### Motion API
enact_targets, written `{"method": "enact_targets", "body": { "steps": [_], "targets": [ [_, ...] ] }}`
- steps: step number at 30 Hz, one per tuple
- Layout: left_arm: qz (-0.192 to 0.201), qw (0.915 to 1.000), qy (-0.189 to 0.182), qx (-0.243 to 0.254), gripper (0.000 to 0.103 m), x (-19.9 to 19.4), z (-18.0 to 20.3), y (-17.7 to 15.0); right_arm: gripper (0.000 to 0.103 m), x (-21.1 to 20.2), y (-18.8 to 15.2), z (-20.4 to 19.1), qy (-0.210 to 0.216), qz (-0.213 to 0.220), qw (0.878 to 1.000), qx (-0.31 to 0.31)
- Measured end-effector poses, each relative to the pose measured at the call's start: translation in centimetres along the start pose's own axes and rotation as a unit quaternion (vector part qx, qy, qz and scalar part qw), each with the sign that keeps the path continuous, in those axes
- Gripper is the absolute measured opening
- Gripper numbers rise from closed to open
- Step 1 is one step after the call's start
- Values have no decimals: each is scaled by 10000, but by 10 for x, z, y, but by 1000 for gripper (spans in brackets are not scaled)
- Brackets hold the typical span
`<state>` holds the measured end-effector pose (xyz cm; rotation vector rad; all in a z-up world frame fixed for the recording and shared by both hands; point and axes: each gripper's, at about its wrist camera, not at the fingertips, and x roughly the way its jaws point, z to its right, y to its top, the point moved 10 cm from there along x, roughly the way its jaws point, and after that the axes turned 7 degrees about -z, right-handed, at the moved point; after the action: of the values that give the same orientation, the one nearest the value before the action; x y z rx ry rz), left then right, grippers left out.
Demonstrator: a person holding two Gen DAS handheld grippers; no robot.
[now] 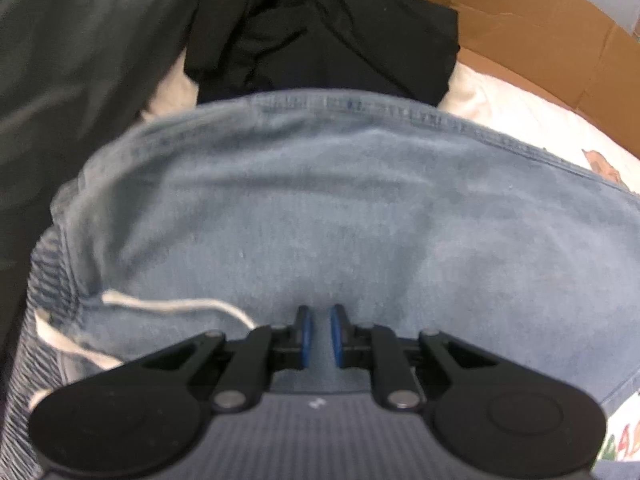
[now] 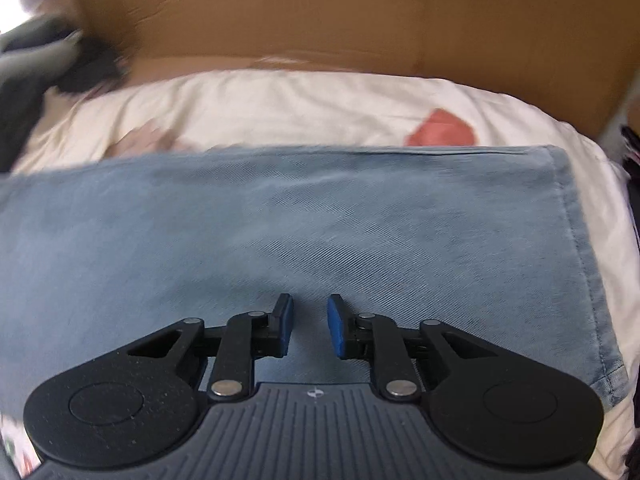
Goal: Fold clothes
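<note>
Light blue denim pants lie spread on a white bed sheet. Their ribbed waistband and white drawstring show at the lower left of the left wrist view. My left gripper is low over the waist end, its blue pads only a narrow gap apart with denim filling that gap. In the right wrist view the pants run flat across the frame, the hemmed leg end at the right. My right gripper hovers just over the leg, its pads slightly apart with nothing pinched.
A black garment is heaped beyond the waist, and a dark grey cloth hangs at the left. A cardboard wall stands along the bed's far side. A red print marks the sheet behind the pants.
</note>
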<state>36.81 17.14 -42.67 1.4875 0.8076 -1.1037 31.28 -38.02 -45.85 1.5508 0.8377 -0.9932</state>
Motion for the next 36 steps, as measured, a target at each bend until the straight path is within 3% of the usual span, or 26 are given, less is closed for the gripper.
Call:
{"method": "enact_targets", "body": {
  "steps": [6,16,20,24,32,36],
  "targets": [
    [-46,9999,-85,-71,18,9,0,18,22,7,22,36,-582,136,9981,142],
    [106,9993,-41,-352,18,22,-4,48,23,21,61,70,-978,275,9946,217],
    [182,9990,20,-397,18,25,-5,60,22,26,76,90,-1040,320,9926,547],
    [283,9985,161,-443,18,26,-6,74,23,28,87,100,-1290,338,9904,378],
    [355,9976,180,-566,18,30,-10,93,24,30,96,111,-1141,332,9921,390],
    [242,9971,220,-687,19,41,-13,104,24,32,102,115,-914,81,9948,440]
  ]
}}
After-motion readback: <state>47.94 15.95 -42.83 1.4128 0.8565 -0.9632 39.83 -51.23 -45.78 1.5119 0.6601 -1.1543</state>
